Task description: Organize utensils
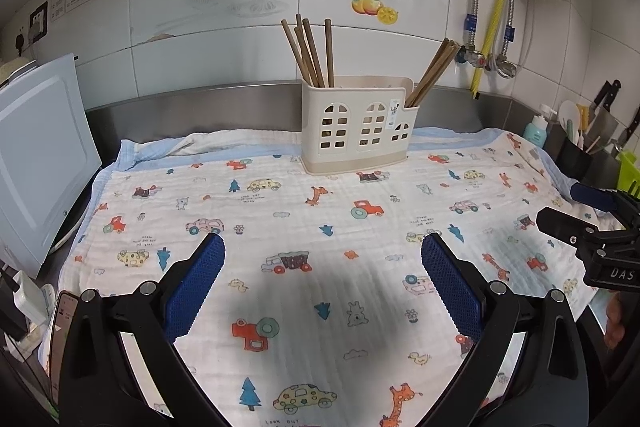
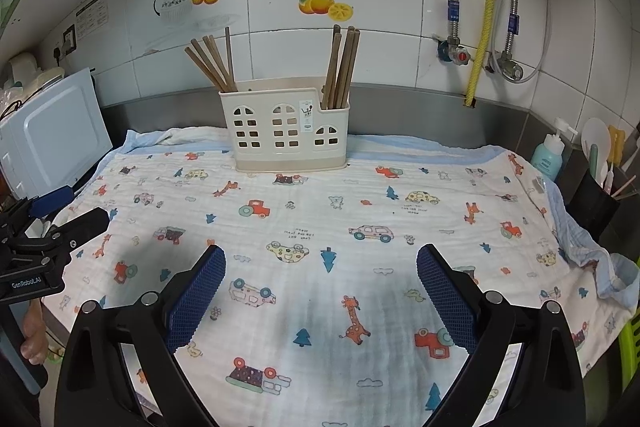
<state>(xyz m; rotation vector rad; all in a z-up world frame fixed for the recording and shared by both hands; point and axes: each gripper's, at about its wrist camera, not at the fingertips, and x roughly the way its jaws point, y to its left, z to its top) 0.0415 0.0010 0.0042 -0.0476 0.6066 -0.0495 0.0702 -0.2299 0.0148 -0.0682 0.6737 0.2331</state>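
One holder [image 1: 357,125], five chopsticks [image 1: 310,51] in its left compartment, about five more [image 1: 432,73] in its right, one cloth [image 1: 304,227], two grippers [image 1: 322,285] [image 2: 320,291].

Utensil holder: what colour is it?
Cream utensil holder with a darker beige base band; clearest in the right wrist view.
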